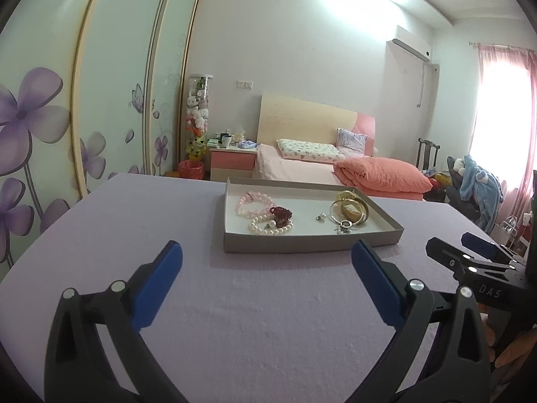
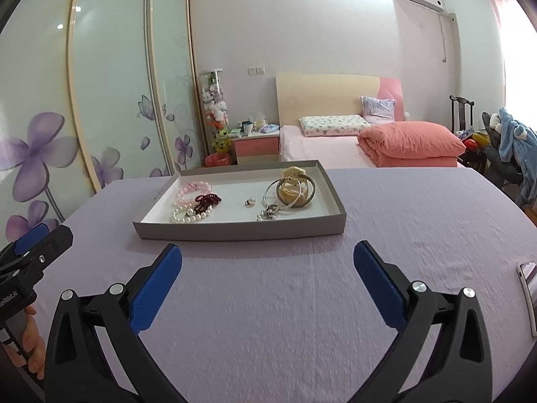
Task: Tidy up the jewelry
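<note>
Both the left gripper [image 1: 266,255] and the right gripper [image 2: 267,257] are hovering above the purple tablecloth [image 2: 386,235] with jaws spread wide, holding and touching nothing. Just ahead, the shallow grey tray [image 2: 235,230] is sitting on the cloth, keeping the jewelry: pink beads [image 2: 193,189], a dark red bracelet [image 2: 208,198] and pearls [image 2: 189,215] at its left, a small earring [image 2: 250,202] mid-tray, bangles [image 2: 292,191] at its right. Reaching well likely means lowering one gripper over a single piece, closing gently so tangled strands are not dragging neighbours.
</note>
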`<state>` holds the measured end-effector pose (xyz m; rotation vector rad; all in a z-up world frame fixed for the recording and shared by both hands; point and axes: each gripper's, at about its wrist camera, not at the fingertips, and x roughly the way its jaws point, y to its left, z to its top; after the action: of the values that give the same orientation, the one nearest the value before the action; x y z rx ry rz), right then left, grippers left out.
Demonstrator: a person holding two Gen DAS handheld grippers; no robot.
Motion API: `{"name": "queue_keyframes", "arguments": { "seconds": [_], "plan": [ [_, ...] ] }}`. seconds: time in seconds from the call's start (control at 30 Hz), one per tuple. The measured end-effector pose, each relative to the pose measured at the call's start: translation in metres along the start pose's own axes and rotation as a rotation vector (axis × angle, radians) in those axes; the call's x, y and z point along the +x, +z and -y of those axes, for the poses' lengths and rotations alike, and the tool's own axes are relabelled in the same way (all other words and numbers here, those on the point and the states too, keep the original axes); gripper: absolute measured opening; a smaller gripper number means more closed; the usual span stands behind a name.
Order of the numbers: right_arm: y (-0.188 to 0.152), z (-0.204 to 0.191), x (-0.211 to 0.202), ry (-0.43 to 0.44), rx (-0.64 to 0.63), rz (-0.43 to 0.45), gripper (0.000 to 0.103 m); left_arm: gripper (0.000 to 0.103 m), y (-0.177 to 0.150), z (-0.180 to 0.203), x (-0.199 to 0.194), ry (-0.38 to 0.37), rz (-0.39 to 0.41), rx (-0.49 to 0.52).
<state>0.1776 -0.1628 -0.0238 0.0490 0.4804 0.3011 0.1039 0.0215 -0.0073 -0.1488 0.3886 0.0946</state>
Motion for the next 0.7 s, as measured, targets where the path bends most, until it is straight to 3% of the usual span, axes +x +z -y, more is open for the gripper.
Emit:
{"name": "queue_keyframes", "arguments": {
  "seconds": [0.7],
  "plan": [
    [0.001,-0.001,-0.004,0.022,0.013,0.009,0.101,0.099,0.007,0.01,-0.003,-0.032,0.008,0.018]
  ]
}}
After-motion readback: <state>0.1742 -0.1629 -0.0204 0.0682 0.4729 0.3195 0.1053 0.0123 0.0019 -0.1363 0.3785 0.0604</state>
